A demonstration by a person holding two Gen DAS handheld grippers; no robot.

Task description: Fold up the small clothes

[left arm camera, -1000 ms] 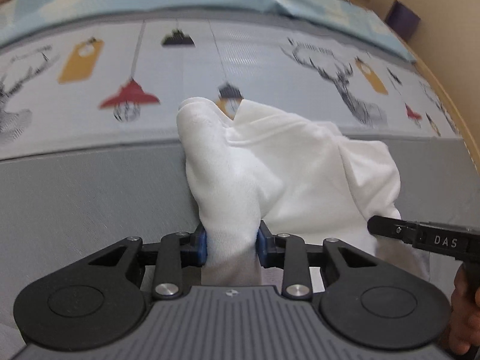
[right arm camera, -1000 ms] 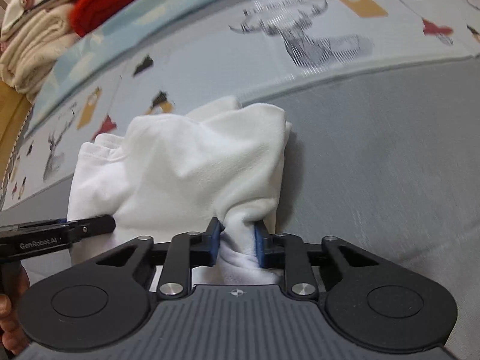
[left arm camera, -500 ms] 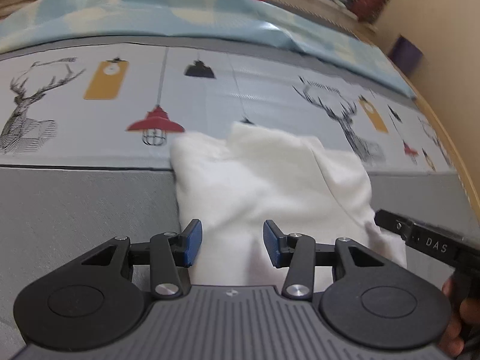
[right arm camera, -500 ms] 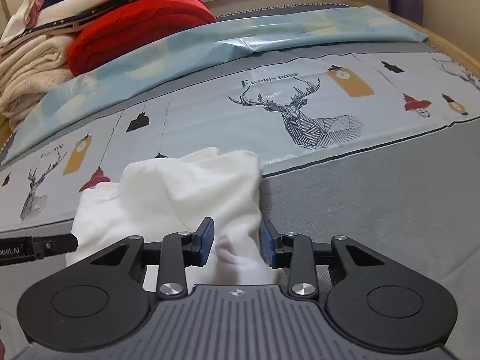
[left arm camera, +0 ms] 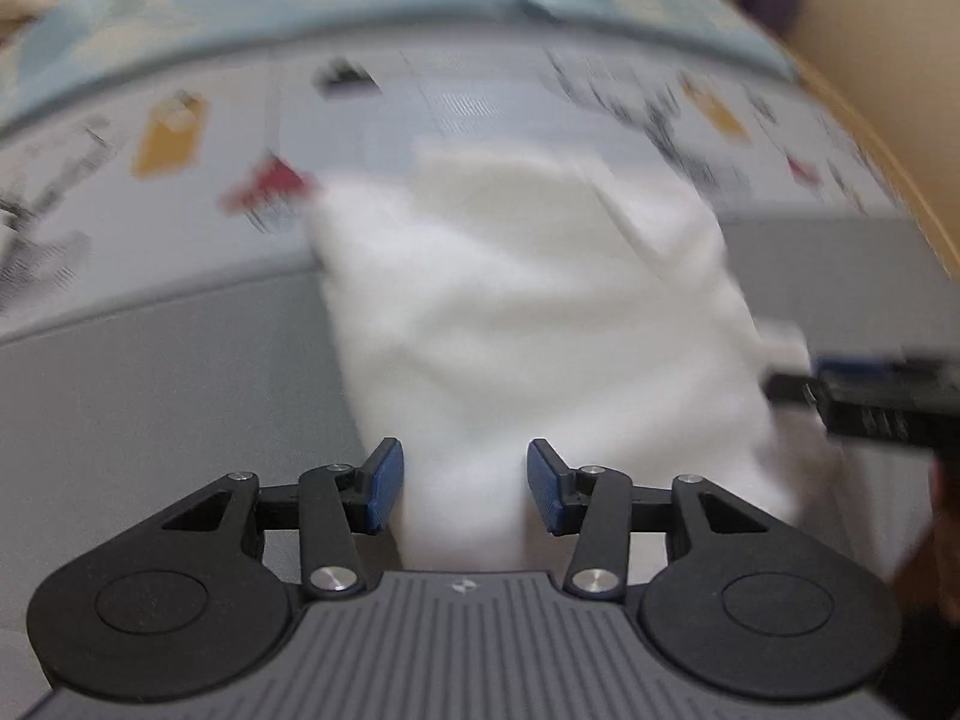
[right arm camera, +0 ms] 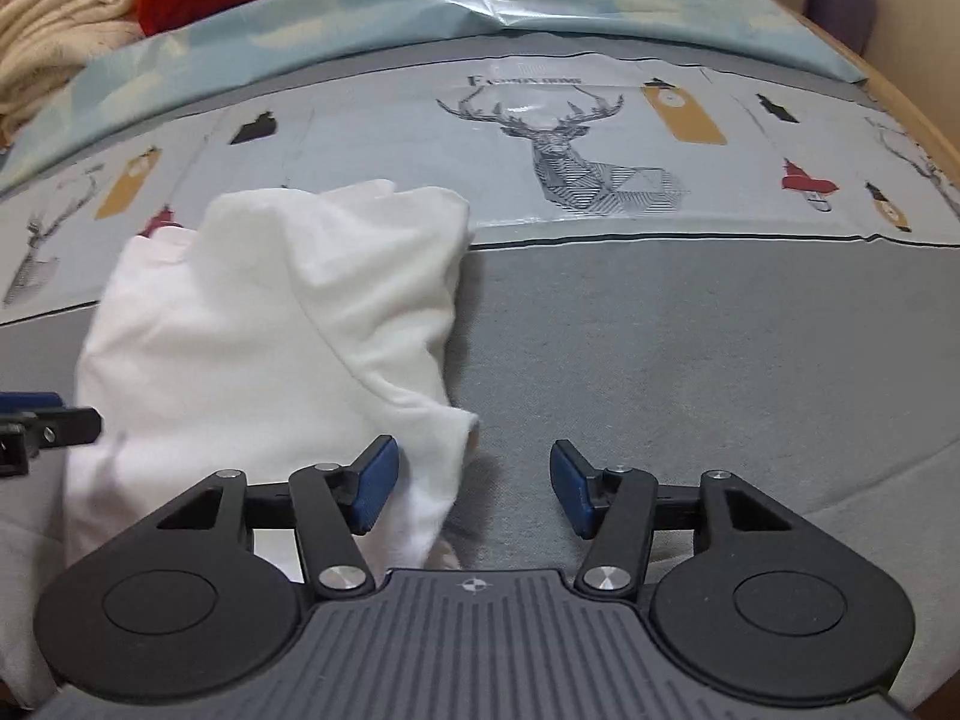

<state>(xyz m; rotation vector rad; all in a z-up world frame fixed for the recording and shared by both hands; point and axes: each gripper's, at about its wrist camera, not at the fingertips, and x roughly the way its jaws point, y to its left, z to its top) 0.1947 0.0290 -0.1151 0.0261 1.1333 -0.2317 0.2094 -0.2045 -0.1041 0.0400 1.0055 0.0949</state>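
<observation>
- Left tongs (left arm camera: 459, 483): jaws opening, no longer pinching the white garment (left arm camera: 528, 324), whose near edge lies loose between them.
- Right tongs (right arm camera: 474, 486): jaws opening too; the garment's near corner, released, lies by the left pad (right arm camera: 375, 483).
- Just ahead, the garment rests folded on the grey cover (right arm camera: 690, 348).
- This fold looks finished.
- Beyond: a deer-print sheet (right arm camera: 576, 150).

- Bare grey bed surface (right arm camera: 690, 348) lies open from 12 to 3 o'clock of the right gripper (right arm camera: 474, 483).
- The white garment (right arm camera: 270, 324) blocks 9 to 11 o'clock.
- Stacked folded clothes (right arm camera: 60, 30) crowd the far 10 o'clock corner.
</observation>
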